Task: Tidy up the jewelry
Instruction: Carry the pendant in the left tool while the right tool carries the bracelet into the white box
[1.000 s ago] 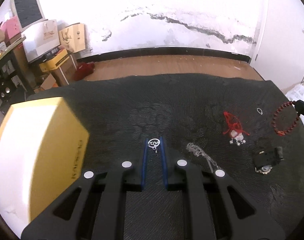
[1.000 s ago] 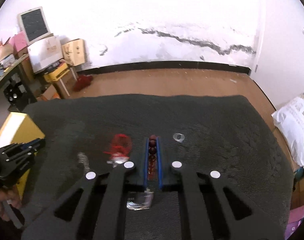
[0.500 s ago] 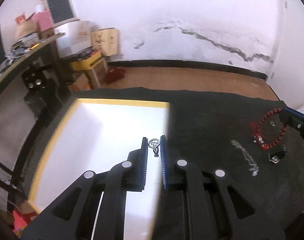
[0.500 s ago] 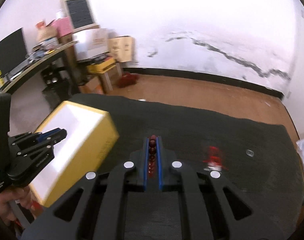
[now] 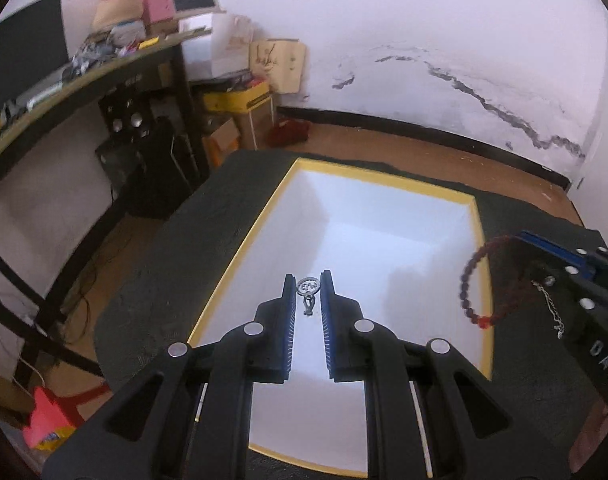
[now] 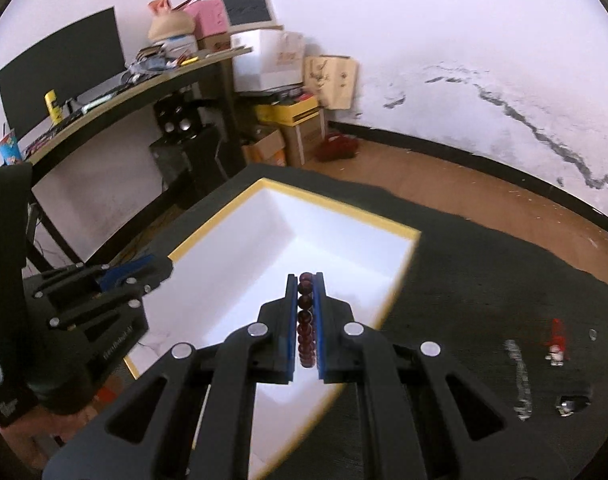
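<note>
My left gripper (image 5: 308, 286) is shut on a small silver ring pendant (image 5: 308, 287) and holds it above the open yellow-rimmed white box (image 5: 378, 178). My right gripper (image 6: 306, 282) is shut on a dark red bead bracelet (image 6: 306, 320) and hangs over the box's right part (image 6: 208, 236). In the left wrist view the bracelet (image 5: 470, 280) dangles as a loop from the right gripper over the box's right rim. The left gripper also shows in the right wrist view (image 6: 152, 266) at the box's left side.
The box stands on a black cloth (image 6: 484, 280). On the cloth to the right lie a silver chain (image 6: 518, 376), a red-stringed charm (image 6: 556, 340), a small clear ring (image 6: 593, 334) and a dark piece (image 6: 570, 404). A desk (image 6: 116, 92) and cartons stand to the left.
Both grippers have swung left and moved over the white box, each still holding its piece. The bracelet now hangs above the box's right rim.
</note>
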